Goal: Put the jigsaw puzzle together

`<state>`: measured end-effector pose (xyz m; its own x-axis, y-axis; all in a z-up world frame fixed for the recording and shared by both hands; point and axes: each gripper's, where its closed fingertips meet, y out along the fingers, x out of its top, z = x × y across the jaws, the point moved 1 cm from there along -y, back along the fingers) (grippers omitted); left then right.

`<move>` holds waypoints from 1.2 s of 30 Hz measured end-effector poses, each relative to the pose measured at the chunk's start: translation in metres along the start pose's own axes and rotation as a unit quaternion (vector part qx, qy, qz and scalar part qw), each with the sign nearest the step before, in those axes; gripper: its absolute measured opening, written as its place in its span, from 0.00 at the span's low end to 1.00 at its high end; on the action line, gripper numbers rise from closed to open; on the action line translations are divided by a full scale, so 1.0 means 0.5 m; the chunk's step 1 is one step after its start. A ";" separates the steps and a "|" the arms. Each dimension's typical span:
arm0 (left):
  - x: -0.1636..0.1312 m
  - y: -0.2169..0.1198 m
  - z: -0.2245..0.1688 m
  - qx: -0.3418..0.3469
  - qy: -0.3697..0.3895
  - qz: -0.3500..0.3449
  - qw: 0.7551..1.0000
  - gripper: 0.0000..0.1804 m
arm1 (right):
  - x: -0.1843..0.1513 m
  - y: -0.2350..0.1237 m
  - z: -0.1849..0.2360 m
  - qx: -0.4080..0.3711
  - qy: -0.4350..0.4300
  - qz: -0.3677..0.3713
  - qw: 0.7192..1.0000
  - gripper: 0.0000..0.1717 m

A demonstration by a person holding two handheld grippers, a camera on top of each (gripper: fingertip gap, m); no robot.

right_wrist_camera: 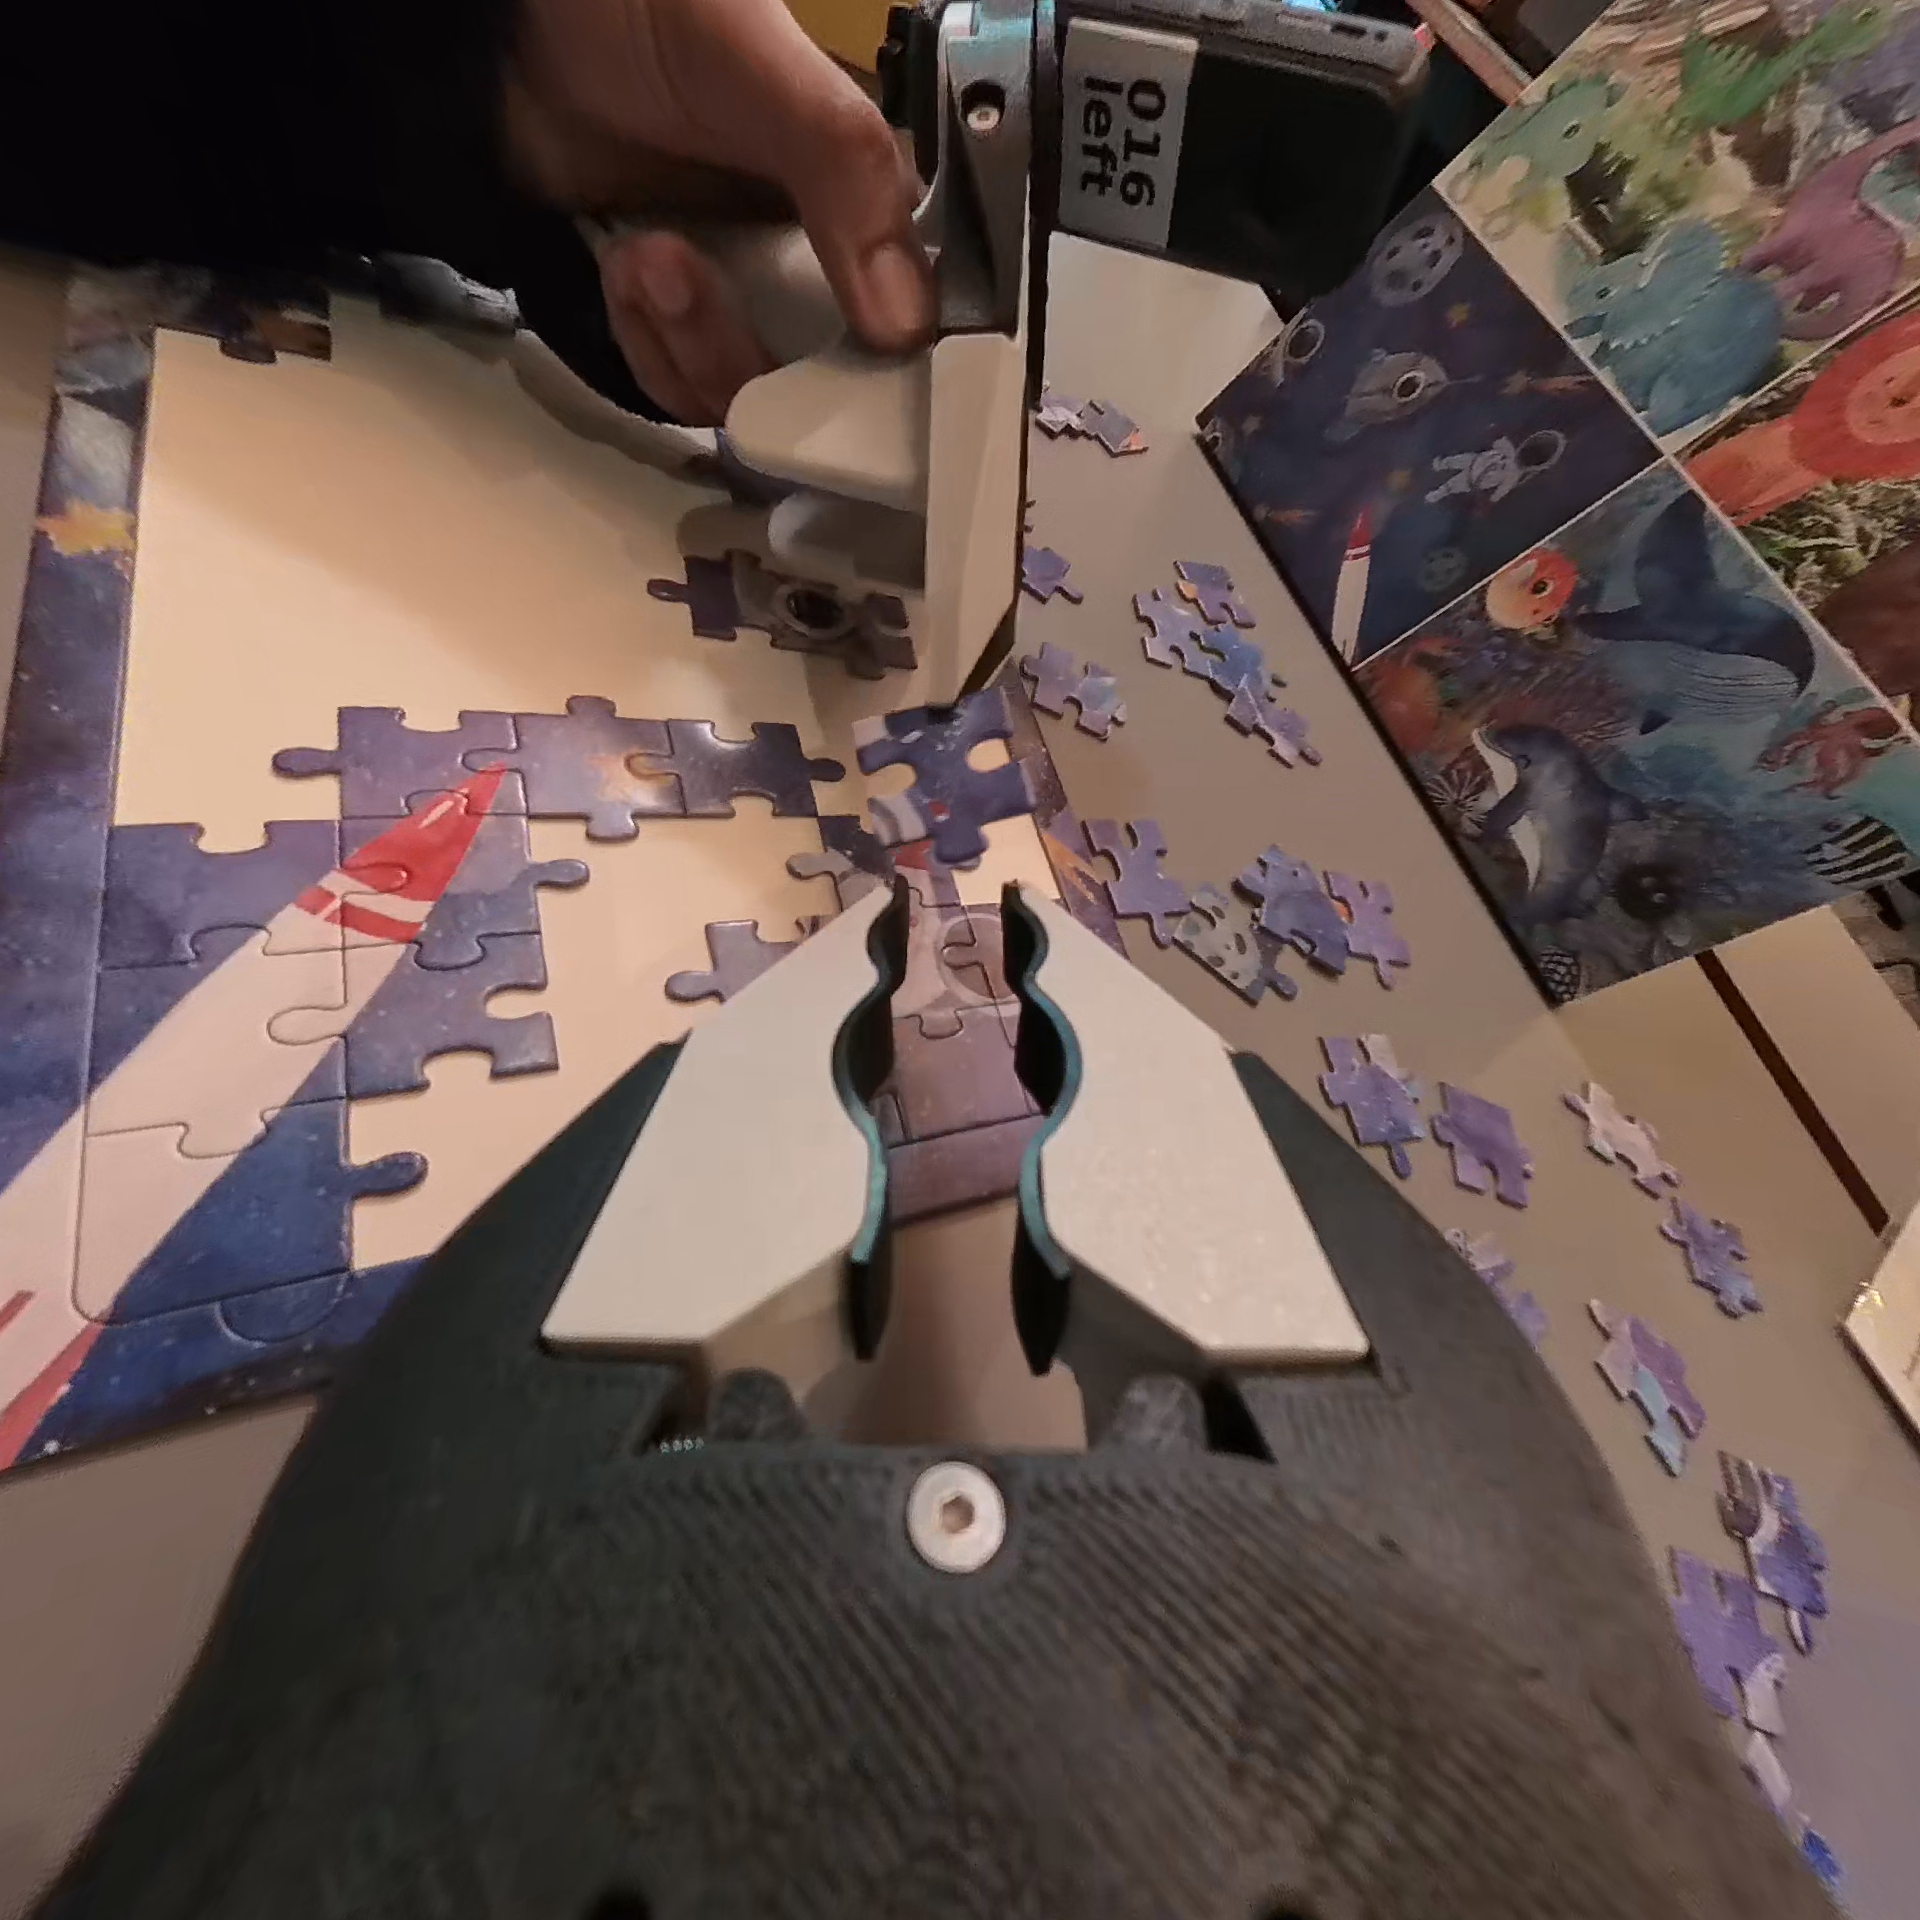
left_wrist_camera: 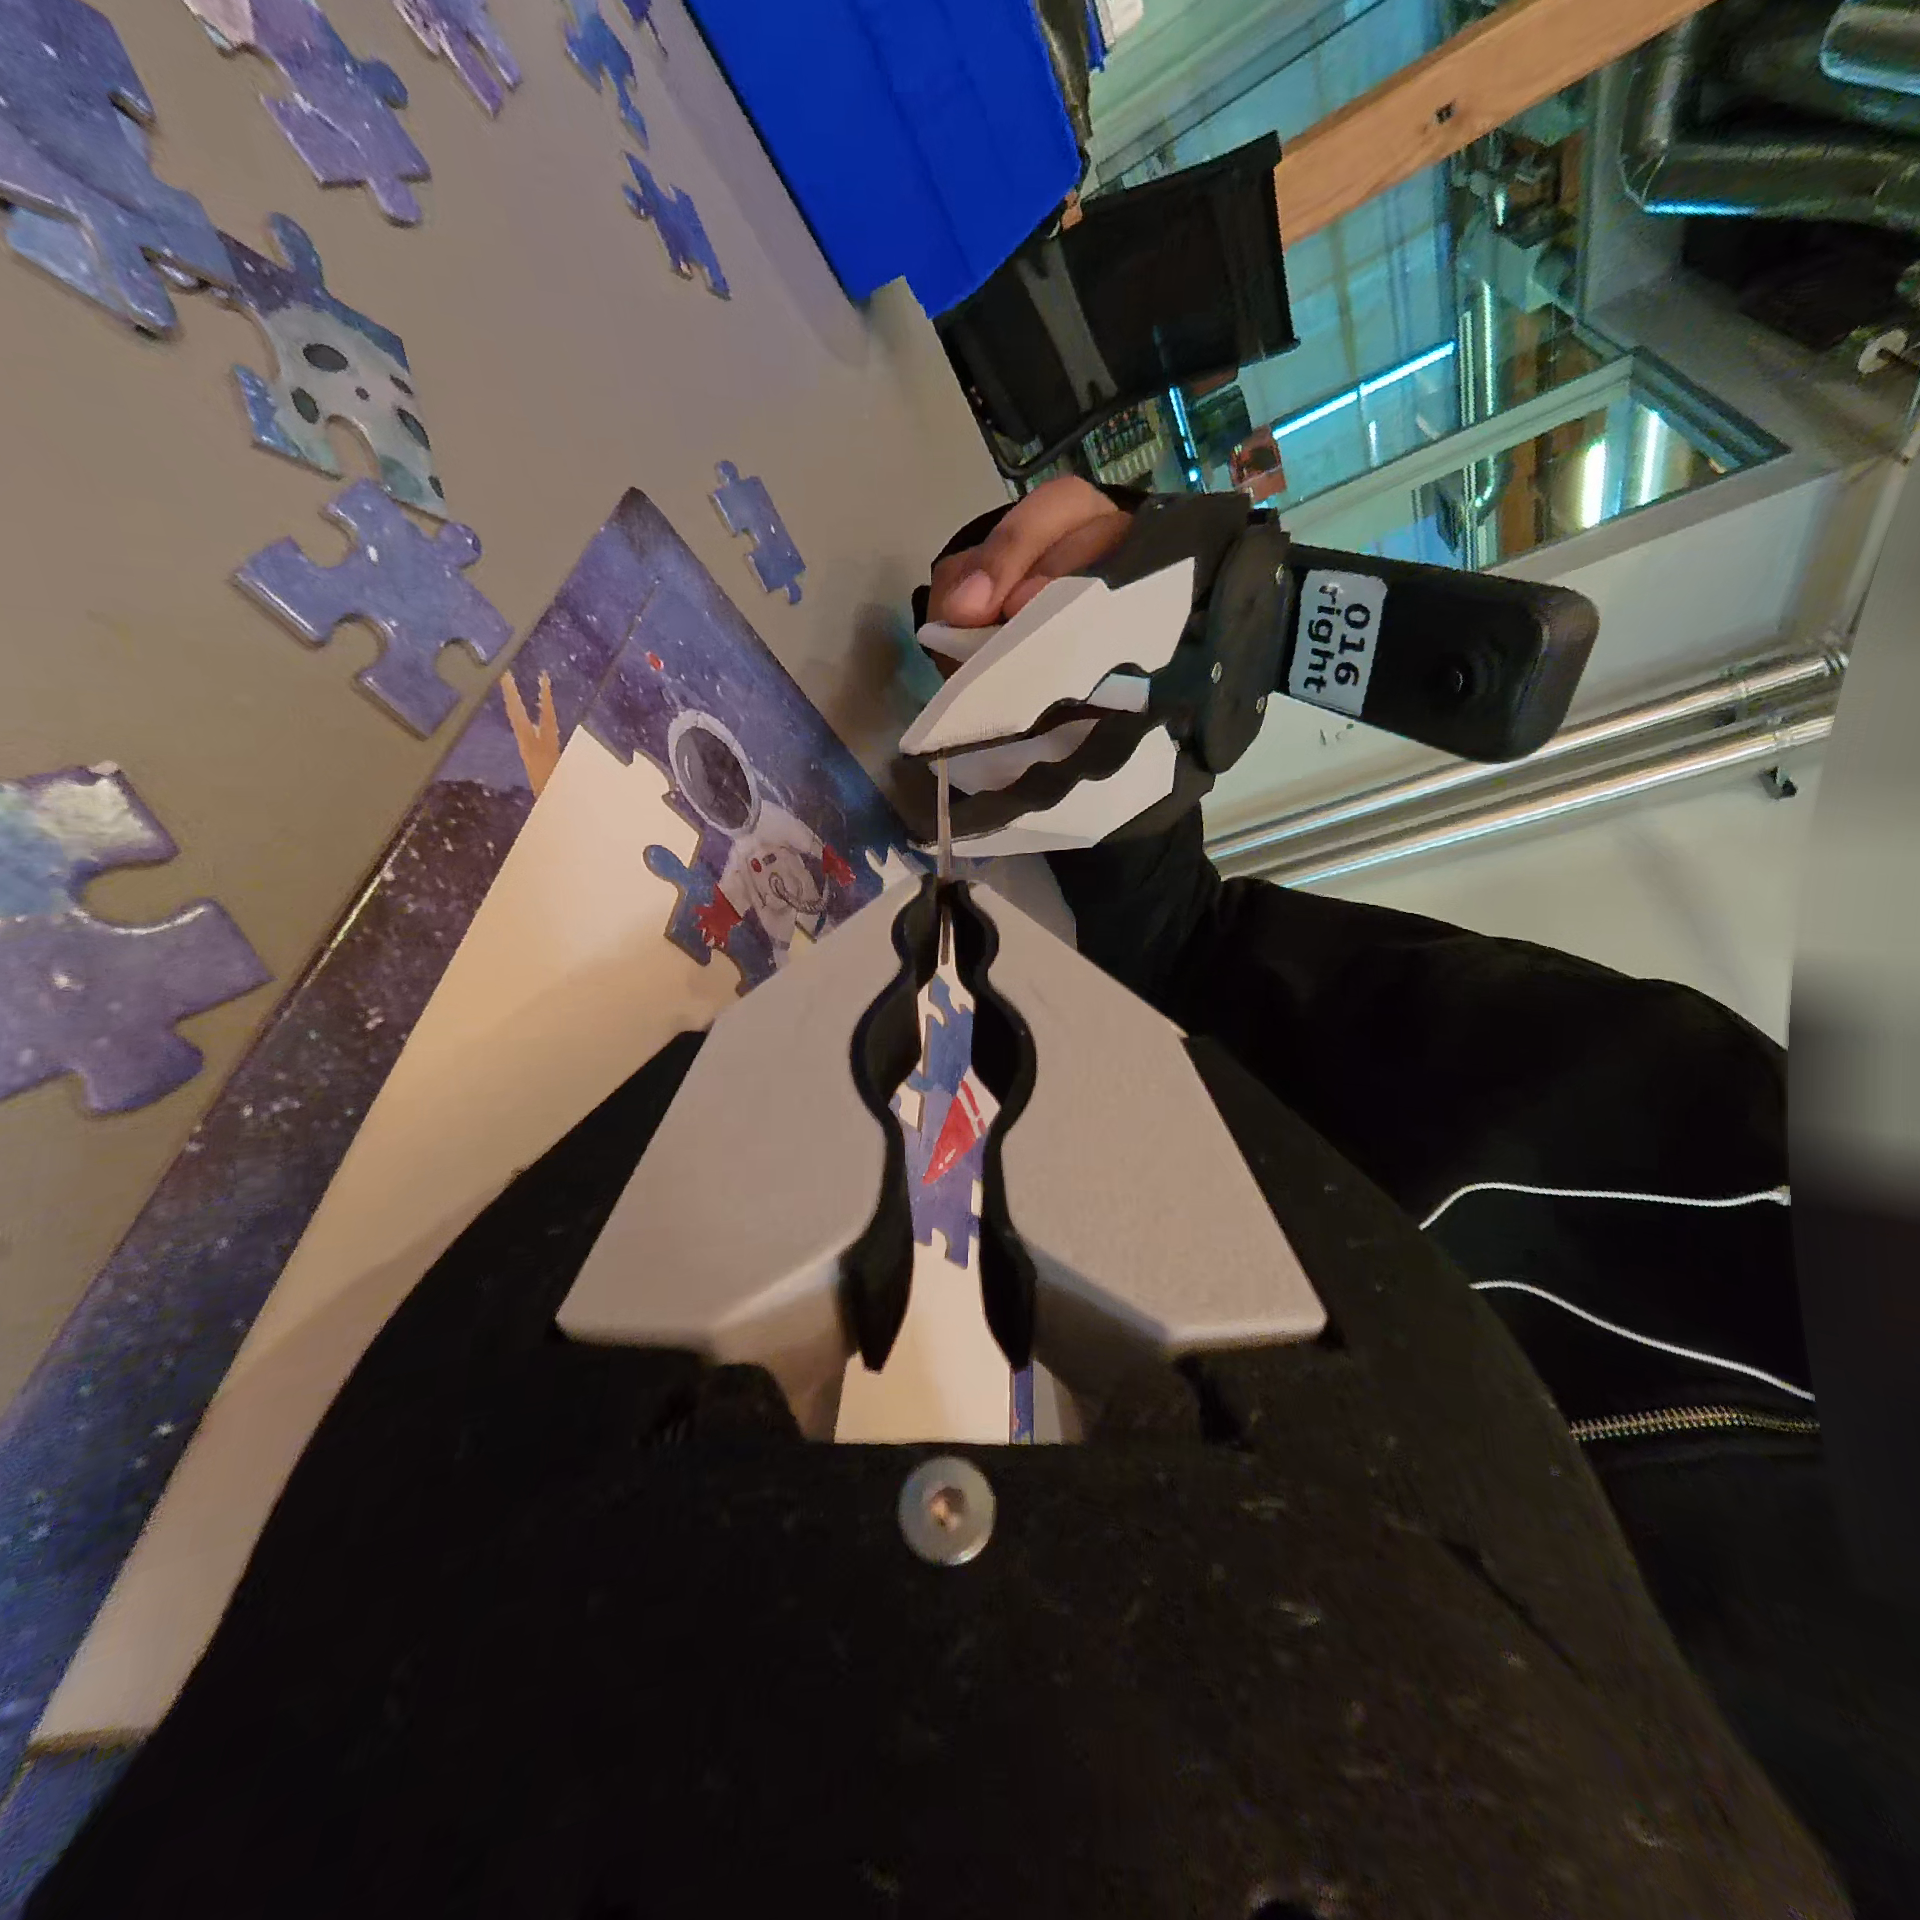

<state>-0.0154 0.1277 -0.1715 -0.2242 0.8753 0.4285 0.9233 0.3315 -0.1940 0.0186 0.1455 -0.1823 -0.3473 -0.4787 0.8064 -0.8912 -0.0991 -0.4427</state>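
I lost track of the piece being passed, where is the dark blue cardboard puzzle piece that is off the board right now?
In the right wrist view, the dark blue cardboard puzzle piece hangs pinched in the left gripper, above the puzzle board's right edge.

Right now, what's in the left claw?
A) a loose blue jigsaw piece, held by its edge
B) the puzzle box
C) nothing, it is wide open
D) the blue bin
A: in the right wrist view the left claw pinches the top edge of a blue jigsaw piece held above the puzzle tray; the left wrist view shows the thin piece edge-on between its closed fingertips.
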 end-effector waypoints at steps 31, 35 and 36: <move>0.038 -0.033 0.017 0.075 0.060 -0.053 0.994 0.09 | -0.001 0.003 0.031 0.041 -0.016 0.012 0.999 0.05; 0.045 -0.036 0.009 0.078 0.072 -0.064 0.992 0.09 | -0.019 0.019 0.054 0.073 -0.011 0.051 0.996 0.05; 0.045 -0.036 0.009 0.081 0.074 -0.063 0.992 0.09 | -0.020 0.022 0.059 0.078 -0.010 0.056 0.995 0.05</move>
<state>-0.0382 0.1431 -0.1623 -0.2746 0.7661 0.5811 0.8263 0.4970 -0.2648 0.0206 0.1236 -0.2066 -0.4344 -0.5115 0.7414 -0.7905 -0.1781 -0.5860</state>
